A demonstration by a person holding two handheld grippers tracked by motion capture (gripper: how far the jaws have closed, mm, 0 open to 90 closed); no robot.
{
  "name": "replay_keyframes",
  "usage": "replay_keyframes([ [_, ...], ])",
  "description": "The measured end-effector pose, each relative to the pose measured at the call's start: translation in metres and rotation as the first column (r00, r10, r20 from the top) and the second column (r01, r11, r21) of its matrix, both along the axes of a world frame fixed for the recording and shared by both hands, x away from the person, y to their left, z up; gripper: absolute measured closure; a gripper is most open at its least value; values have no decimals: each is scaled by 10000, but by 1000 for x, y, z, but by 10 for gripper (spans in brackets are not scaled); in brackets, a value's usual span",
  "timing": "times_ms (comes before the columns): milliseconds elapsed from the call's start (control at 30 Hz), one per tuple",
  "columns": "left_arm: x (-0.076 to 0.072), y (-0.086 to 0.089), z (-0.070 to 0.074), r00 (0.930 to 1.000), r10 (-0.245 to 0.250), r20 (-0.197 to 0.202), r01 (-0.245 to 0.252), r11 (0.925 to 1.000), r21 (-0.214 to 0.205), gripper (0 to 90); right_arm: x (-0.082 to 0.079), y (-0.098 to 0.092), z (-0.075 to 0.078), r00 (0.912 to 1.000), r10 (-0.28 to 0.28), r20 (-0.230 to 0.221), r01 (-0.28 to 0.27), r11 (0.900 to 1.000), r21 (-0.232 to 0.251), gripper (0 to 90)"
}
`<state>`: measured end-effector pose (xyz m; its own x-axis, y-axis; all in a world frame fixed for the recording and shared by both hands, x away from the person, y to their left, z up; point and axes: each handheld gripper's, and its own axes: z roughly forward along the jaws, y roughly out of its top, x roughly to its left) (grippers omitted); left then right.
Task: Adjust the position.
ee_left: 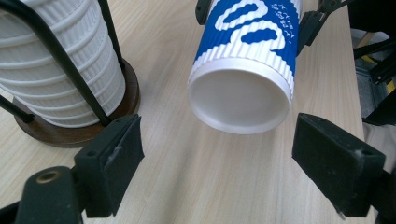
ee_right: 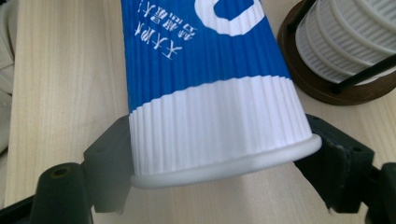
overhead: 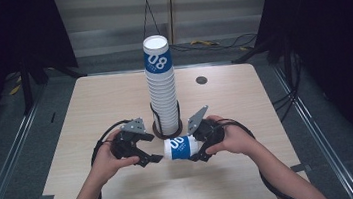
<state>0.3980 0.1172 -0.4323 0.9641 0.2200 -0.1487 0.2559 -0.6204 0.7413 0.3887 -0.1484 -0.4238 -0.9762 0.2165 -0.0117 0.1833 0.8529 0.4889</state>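
Low in the centre of the high view, the right gripper clamps a blue-and-white paper cup lying sideways near its rim, while the left gripper waits with jaws spread wide, empty, at the cup's base. The cup has yet to join the tall cup stack in its holder just above; that step appears to remain.

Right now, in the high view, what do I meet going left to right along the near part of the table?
Left gripper with jaws open → blue-and-white paper cup lying on its side → right gripper shut on the cup's rim end.
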Motion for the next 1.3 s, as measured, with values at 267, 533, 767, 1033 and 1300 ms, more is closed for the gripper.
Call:
replay_keyframes([
  [267,-1,0,-1,10000,-13,28,13,10000,-49,161,3,5,5,9998,156,83,-154,9994,-311,191],
  [533,-1,0,0,10000,8,90,-10,9998,183,162,3,8,7,9998,198,-18,-199,9976,-661,190],
  [767,-2,-2,0,9996,-114,250,106,9994,335,163,2,11,10,9995,311,3,-309,9950,-947,190],
  [1033,-3,-3,0,9994,-204,262,191,9985,504,163,3,13,15,9992,405,4,-401,9904,-1320,190],
  [1300,-3,-4,0,9991,-268,324,246,9974,676,165,3,19,17,9979,644,7,-634,9831,-1718,190],
])
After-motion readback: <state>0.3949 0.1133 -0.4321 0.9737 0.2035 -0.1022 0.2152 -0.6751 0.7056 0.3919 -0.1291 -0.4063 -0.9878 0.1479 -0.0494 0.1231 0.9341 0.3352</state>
